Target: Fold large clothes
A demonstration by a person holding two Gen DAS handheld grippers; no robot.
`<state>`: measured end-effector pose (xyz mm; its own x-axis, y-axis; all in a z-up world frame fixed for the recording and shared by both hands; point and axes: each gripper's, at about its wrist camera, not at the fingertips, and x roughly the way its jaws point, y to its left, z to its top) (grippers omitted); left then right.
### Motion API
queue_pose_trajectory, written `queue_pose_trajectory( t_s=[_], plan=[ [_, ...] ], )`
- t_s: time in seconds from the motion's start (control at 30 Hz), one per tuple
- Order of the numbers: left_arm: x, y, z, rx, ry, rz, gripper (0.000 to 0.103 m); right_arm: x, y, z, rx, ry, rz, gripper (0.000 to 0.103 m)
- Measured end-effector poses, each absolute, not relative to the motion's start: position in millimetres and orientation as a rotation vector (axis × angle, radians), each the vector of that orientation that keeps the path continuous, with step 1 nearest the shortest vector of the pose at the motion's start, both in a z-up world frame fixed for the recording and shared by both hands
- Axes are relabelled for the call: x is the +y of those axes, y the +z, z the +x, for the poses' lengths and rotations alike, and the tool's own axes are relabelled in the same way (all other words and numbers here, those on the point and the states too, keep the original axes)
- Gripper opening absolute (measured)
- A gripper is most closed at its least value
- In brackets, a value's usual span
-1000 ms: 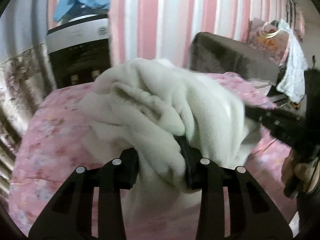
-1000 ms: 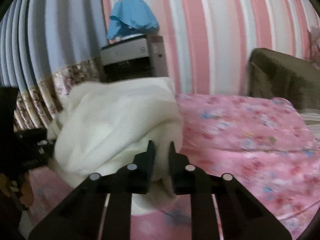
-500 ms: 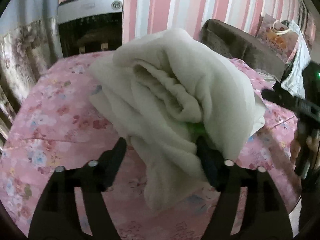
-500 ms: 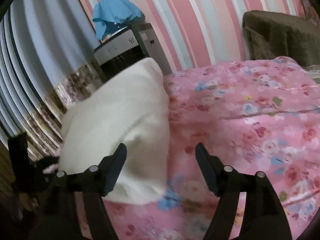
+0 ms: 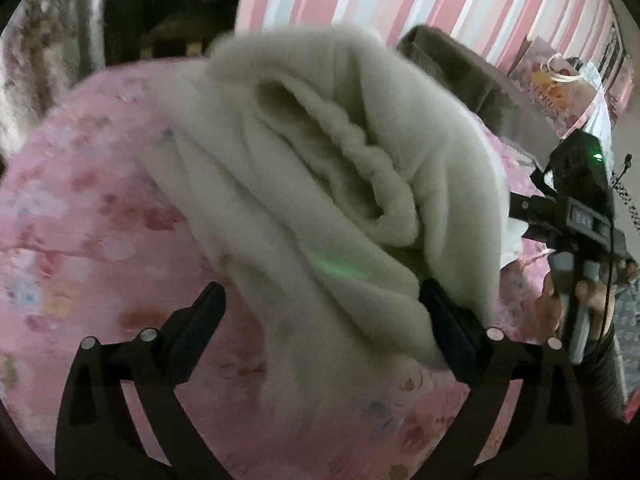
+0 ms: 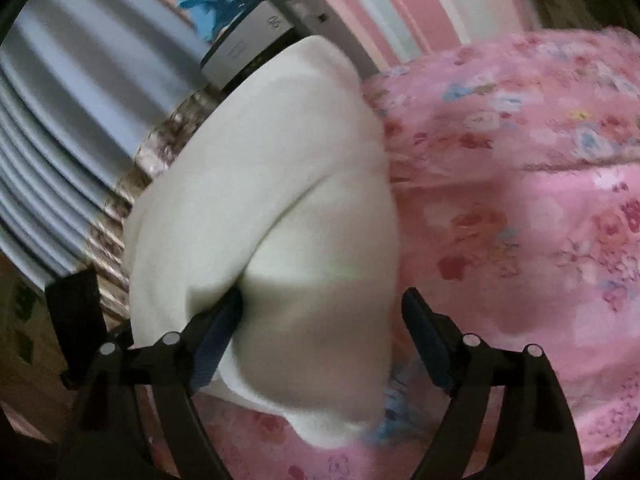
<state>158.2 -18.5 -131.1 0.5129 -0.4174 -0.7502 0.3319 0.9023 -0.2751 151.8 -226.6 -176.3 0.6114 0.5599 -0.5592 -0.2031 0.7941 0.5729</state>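
Both grippers stand wide: left gripper opening, right gripper closing slightly, cream fleece garment lying loose between each pair of jaws on the pink floral bedspread.

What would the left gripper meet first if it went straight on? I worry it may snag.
Most likely the white fleece garment; the left gripper, jaws opening, already has cloth lying between them.

Nothing fully readable anywhere. On the pink gift bag at two o'clock, only blurred pale letters. On the grey appliance at eleven o'clock, a small round logo and a faint line of print, both too blurred to read.
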Motion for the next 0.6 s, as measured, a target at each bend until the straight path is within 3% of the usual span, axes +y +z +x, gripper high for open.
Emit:
queue_pose_trajectory(
  t_s=[0.03,0.07,0.13,0.2,0.37,0.6],
  plan=[
    [-19,-136,162,0.944,-0.476,-0.121,0.072,-219,-173,149,0.776,0.450,0.443,0.070],
    [-20,-139,165,0.943,-0.470,-0.119,0.068,-209,-167,144,0.749,0.425,0.372,0.066],
    [-21,-136,165,0.924,-0.474,-0.099,0.043,-198,-161,138,0.718,0.393,0.304,0.059],
    [-26,-127,163,0.888,-0.447,-0.048,0.036,-184,-151,128,0.670,0.345,0.199,0.049],
    [-57,-97,154,0.767,-0.374,0.161,0.031,-166,-124,106,0.530,0.255,0.026,0.036],
    [-88,-38,138,0.597,-0.428,0.218,0.028,-192,-81,60,0.361,0.153,-0.026,0.033]
  ],
)
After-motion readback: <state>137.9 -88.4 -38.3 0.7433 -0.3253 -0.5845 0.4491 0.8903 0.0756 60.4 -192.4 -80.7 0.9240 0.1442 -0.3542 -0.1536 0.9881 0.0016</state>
